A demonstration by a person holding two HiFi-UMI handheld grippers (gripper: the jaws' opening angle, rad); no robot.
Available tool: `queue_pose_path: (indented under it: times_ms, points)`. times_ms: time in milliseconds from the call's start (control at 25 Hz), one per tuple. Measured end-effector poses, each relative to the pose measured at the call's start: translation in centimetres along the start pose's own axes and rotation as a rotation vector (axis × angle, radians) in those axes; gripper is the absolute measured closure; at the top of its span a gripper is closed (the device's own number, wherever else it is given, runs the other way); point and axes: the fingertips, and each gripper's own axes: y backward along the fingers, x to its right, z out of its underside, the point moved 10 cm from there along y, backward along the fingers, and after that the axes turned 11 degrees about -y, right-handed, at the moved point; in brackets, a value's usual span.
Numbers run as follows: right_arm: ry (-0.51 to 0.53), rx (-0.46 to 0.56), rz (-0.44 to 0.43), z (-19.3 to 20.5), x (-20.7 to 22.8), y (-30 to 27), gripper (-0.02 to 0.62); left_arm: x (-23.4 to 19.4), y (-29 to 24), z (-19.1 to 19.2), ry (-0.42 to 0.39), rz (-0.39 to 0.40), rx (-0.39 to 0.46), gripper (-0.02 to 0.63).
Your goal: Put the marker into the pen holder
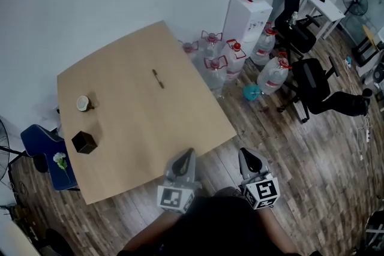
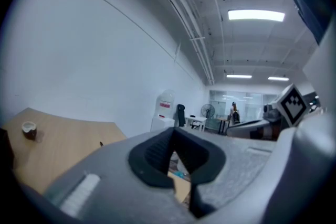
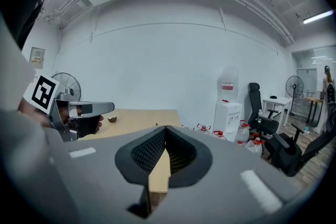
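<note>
Head view tells you nothing is done yet: the marker [image 1: 158, 78] lies mid-way across the table [image 1: 186, 120], well apart from the dark pen holder [image 1: 84, 142] near its left edge, while your left gripper [image 1: 189, 154] and right gripper [image 1: 244, 154] hover at the near edge, jaws together and empty.
</note>
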Motion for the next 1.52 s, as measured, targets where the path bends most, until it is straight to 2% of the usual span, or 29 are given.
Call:
queue_pose_path:
  times_ms: [160,320,520,800,960,1280,1520]
  points:
    - [-0.014,-0.007,0.014,-0.1,1.3,-1.0,0.592,0.1,-1.2,-0.5,0.005,-0.037,0.005,0.604]
    - [-0.038,-0.015,-0.034,-0.5,3.0,-4.3,0.592,-0.8,-3.0,-0.3,-0.036,-0.122,-0.019,0.604]
    - [-0.021,-0.026,-0.163,-2.1,5.5,-10.9,0.592,-2.5,-6.6,0.0,-0.049,-0.259,-0.057,0.604]
    - [0.043,-0.148,-0.422,-5.9,8.1,-20.1,0.592,-5.4,-11.9,-1.7,-0.058,-0.44,-0.08,0.604]
    - [0.068,-0.196,-0.52,-6.5,9.0,-23.8,0.592,-6.6,-13.7,-2.1,-0.064,-0.54,-0.095,0.604]
    - [0.068,-0.268,-0.62,-6.2,10.1,-28.5,0.592,-6.3,-15.1,-0.6,-0.035,-0.659,-0.14,0.604]
    - [0.082,-0.313,-0.647,-5.7,10.4,-31.8,0.592,-6.4,-15.6,0.5,-0.021,-0.712,-0.151,0.604]
